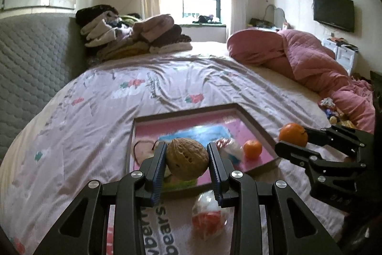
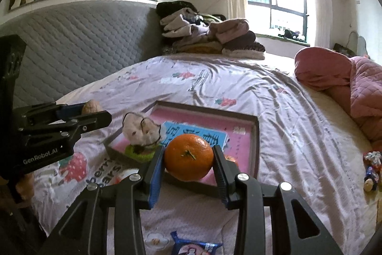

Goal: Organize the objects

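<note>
Left gripper (image 1: 187, 159): jaws narrowed onto a walnut (image 1: 187, 159), pinched across its width, one pad on each side. Nut rides clear of the bed (image 1: 95, 111), ahead of the jaws and above the near edge of the tray (image 1: 253, 120). Grip sits on the shell's broad middle, likely so the round nut cannot roll out.

Below and beyond the left jaws: shallow framed tray with pink lining, already carrying a pale fuzzy toy (image 2: 140, 133) on a green base, a blue booklet (image 2: 198, 135), a small orange (image 1: 252, 148) and a wrapped sweet (image 1: 230, 149). Judged as the collecting spot, so both held items probably go there.

Just under the left jaws, on the bed short of the tray: a red-and-white wrapped sweet (image 1: 210, 216), not yet gathered.

Right gripper (image 2: 188, 160): jaws closed on a mandarin (image 2: 188, 159), stem facing the camera, pads on its left and right flanks. Fruit hangs above the tray's near rim.

Beneath the right jaws, near edge of bed: blue snack packet (image 2: 195, 246). Far to their right: small cluster of loose wrapped snacks (image 2: 371, 171), still to be gathered.
</note>
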`<control>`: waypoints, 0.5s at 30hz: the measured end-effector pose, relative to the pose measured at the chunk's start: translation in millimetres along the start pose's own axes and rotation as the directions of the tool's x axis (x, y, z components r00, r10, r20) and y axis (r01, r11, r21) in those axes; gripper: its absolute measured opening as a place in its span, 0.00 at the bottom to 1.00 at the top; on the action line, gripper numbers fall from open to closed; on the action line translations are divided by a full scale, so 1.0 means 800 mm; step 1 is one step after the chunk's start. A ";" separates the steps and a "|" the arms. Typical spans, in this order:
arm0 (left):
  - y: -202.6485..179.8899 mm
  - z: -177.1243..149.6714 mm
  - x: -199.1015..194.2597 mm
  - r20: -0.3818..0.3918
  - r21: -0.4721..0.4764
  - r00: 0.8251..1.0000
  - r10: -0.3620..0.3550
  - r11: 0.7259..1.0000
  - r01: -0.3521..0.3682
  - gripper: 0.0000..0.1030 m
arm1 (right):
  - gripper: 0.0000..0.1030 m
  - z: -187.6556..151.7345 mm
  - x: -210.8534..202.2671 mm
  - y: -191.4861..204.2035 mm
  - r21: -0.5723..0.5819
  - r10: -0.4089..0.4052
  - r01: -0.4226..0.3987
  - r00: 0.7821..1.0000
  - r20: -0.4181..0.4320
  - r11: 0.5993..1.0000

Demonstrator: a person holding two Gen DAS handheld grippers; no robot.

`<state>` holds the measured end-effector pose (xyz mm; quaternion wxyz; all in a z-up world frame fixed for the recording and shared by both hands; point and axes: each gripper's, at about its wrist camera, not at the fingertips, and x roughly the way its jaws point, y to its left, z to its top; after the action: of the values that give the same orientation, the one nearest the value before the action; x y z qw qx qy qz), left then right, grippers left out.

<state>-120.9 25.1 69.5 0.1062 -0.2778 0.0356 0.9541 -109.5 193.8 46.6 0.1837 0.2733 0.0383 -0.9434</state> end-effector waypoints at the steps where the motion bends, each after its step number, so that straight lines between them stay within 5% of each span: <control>1: -0.002 0.003 0.001 0.005 0.006 1.000 -0.004 1.000 0.004 0.33 | 0.38 0.003 0.001 -0.001 0.003 -0.004 0.004 1.000 0.003 1.000; 15: 0.018 0.030 0.014 0.044 -0.032 0.999 0.010 0.999 -0.009 0.33 | 0.38 0.048 -0.002 -0.023 0.025 -0.054 0.052 0.995 0.080 0.998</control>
<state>-146.1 16.0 83.9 0.0980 -0.2582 0.0196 0.9609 -134.0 204.5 79.8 0.1567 0.2362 0.0272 -0.9586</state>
